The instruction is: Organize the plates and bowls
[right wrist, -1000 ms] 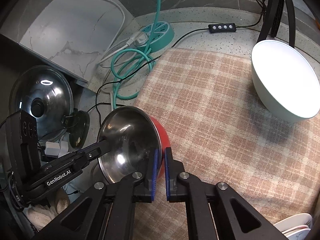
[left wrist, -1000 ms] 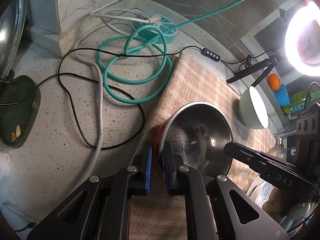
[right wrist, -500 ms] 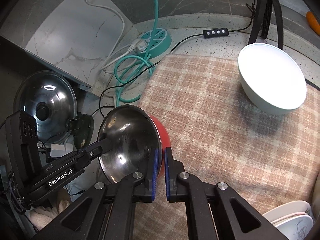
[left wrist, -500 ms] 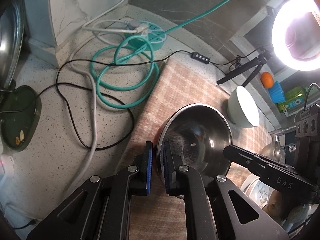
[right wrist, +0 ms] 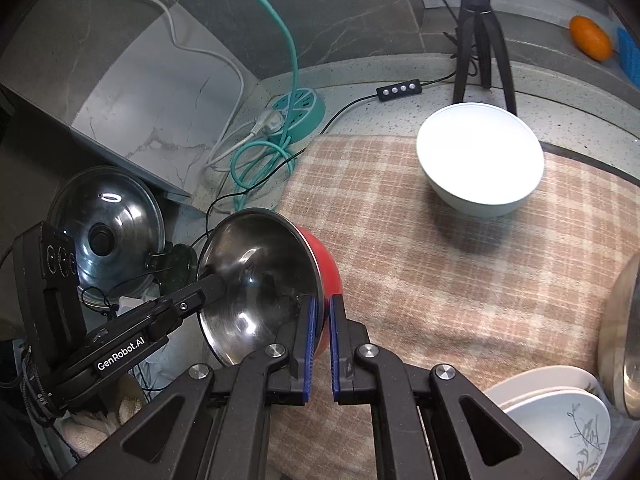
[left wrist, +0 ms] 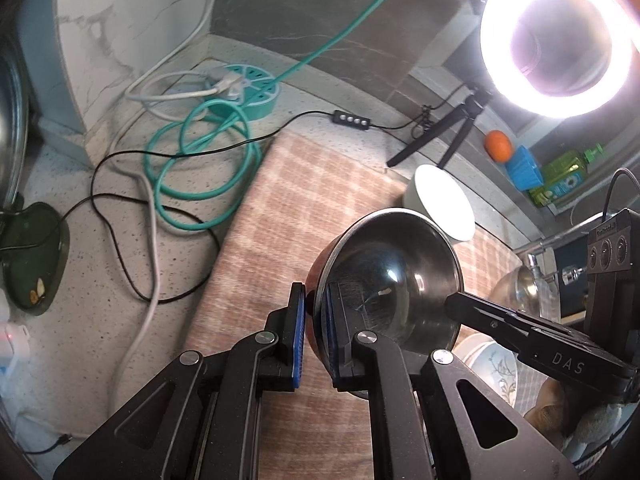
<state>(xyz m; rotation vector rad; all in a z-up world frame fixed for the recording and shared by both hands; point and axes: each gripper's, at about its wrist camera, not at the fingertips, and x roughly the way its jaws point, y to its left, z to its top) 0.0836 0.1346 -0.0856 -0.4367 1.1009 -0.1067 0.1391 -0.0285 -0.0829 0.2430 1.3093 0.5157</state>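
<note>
A bowl with a steel inside and red outside [left wrist: 392, 280] [right wrist: 260, 276] is held in the air above the checked cloth [right wrist: 440, 272], tilted. My left gripper [left wrist: 314, 336] is shut on its rim on one side. My right gripper [right wrist: 319, 344] is shut on the rim on the opposite side. A white bowl [right wrist: 480, 160] [left wrist: 444, 204] stands on the far part of the cloth. White patterned plates [right wrist: 560, 420] [left wrist: 496, 372] are stacked at the near right, next to a steel bowl [right wrist: 624, 336].
A teal power strip [left wrist: 248, 92] with coiled teal, white and black cables lies on the speckled counter at the left. A ring light [left wrist: 560, 36] on a tripod [right wrist: 476, 40] stands behind the white bowl. A steel pot lid [right wrist: 108, 232] leans at the left.
Both grippers have lifted the red and steel bowl higher above the cloth and carried it a little toward the white bowl. Both stay shut on its rim.
</note>
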